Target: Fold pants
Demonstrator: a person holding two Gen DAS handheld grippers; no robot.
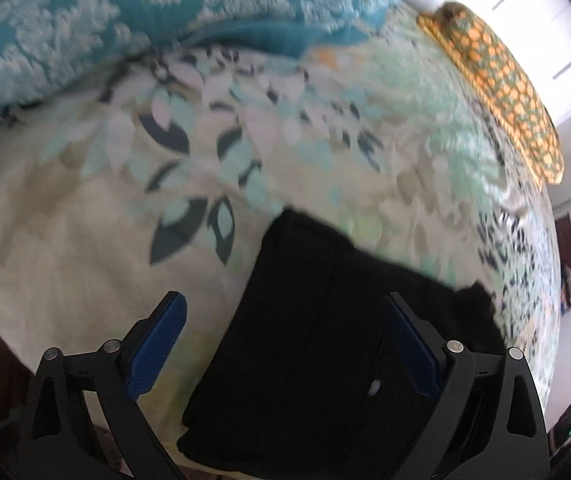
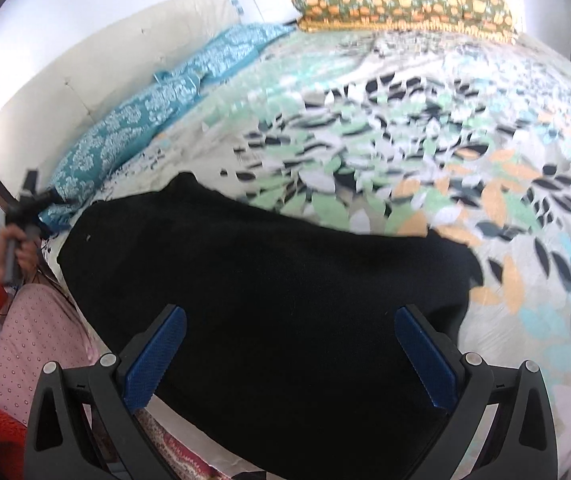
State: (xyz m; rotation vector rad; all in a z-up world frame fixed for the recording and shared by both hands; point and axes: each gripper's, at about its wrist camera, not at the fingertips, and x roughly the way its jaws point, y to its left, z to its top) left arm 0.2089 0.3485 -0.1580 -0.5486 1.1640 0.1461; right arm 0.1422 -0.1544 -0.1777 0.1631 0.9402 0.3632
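Both grippers were held wide and empty. From the left wrist, the pants [image 1: 317,344] were seen as a compact black block at lower centre, on the leaf-print bedspread [image 1: 85,240], between the left gripper [image 1: 285,344] fingers; folding was judged largely done. From the right wrist, the right gripper [image 2: 289,356] hung over the pants. A teal pillow [image 2: 133,136], an orange pillow [image 2: 401,4] and a white headboard [image 2: 97,68] were seen at upper left and top.
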